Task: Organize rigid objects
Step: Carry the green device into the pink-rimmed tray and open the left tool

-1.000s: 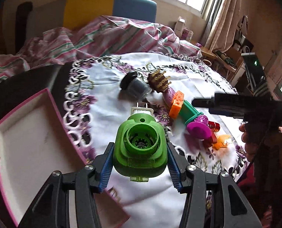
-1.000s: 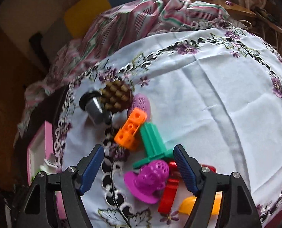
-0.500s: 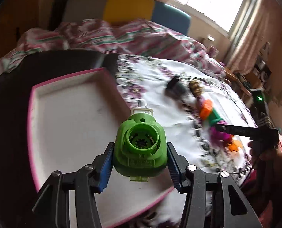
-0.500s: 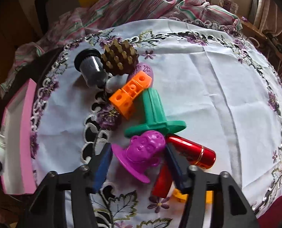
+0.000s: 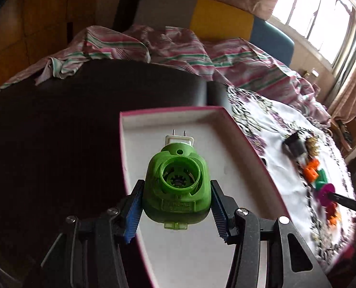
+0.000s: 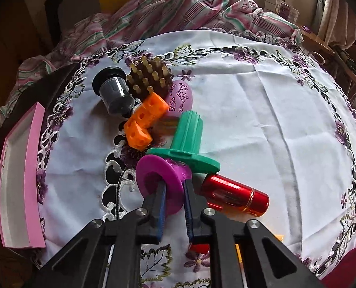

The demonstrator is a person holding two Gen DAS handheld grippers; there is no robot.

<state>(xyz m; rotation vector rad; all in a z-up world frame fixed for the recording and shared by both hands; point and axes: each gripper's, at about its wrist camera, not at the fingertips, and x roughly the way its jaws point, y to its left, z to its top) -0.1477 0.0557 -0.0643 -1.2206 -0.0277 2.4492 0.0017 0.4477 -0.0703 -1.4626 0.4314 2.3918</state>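
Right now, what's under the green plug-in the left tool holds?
The green plug-in, clamped in the left tool, hangs over the pink-rimmed tray. The tray's white floor shows bare around it; the patch directly beneath the plug-in and tool is hidden.

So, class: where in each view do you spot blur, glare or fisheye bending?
Left wrist view: window blown out, toys at right motion-smeared, green plug-in device sharp. Right wrist view: mostly crisp, slight smear beside the orange block, tablecloth bulging from lens distortion.
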